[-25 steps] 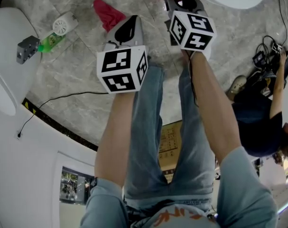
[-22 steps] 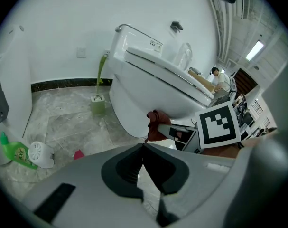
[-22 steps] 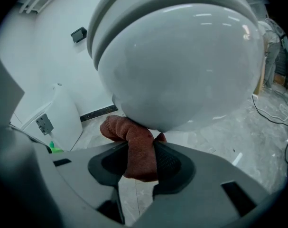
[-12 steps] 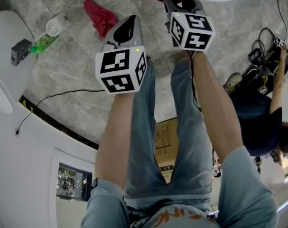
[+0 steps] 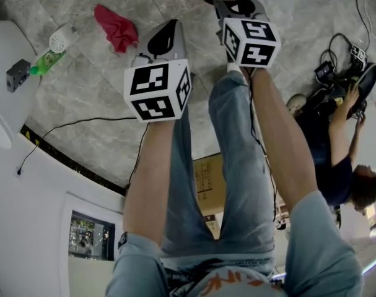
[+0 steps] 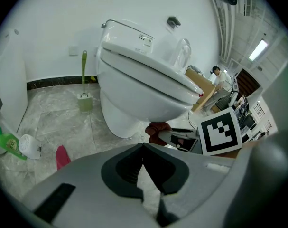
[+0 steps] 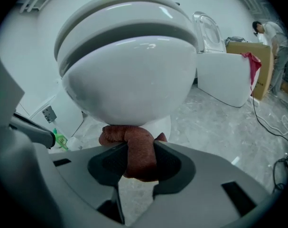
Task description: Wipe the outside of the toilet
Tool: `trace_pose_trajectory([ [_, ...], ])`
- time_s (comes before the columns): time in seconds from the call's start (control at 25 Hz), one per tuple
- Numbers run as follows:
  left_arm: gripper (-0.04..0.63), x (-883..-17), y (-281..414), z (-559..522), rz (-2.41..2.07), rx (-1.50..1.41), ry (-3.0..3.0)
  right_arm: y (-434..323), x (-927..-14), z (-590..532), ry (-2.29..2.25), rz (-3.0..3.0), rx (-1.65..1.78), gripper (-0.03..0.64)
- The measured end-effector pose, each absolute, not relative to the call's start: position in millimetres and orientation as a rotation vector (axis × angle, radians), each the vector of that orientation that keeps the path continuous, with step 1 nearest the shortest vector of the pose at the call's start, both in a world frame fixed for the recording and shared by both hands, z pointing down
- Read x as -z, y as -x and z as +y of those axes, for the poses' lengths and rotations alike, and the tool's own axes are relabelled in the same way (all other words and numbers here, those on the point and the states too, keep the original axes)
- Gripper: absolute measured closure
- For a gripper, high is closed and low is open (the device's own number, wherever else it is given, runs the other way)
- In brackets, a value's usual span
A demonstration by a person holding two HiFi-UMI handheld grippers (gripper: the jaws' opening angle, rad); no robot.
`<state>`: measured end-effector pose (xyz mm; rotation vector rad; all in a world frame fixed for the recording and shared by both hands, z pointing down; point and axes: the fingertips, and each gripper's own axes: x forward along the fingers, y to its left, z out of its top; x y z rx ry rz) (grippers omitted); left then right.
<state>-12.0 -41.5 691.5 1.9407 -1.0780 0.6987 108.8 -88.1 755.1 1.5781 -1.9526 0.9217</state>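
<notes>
Right gripper [image 7: 141, 147]: jaws clamped on brown cloth [image 7: 122, 136], which is pressed against the underside of the toilet [image 7: 127, 65] bowl. Left gripper [image 6: 144, 148]: jaws held together, empty, clear of the bowl. Red rag [image 5: 116, 26] noted on the floor beyond.

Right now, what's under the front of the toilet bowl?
A reddish-brown cloth, clamped in the right gripper, sits up against the toilet bowl's underside. Behind it shows the white pedestal, then grey floor tiles. The bowl surface where the cloth meets it is covered.
</notes>
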Motion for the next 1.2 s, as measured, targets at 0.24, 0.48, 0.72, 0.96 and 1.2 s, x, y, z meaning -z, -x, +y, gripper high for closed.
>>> trace_pose_trajectory([
  [0.24,0.597,-688,-21,-46,-1.147,-0.632,-1.873,-148,-754,-95,-1.507,-1.963,-0.884,0.469],
  [0.48,0.597,-688,-49,-45,-1.192,-0.569,-1.82,-180,-752,-115,-1.418,-1.992,-0.79,0.469],
  [0.72,0.597,-686,-71,-44,-1.194,-0.538,-1.825,-202,-749,-129,-1.39,-1.999,-0.722,0.468],
  [0.96,0.597,-686,-61,-36,-1.195,-0.547,-1.837,-211,-745,-119,-1.463,-1.975,-0.751,0.468],
  [1.2,0.597,-688,-47,-18,-1.174,-0.534,-1.822,-195,-746,-85,-1.46,-1.95,-0.779,0.468],
])
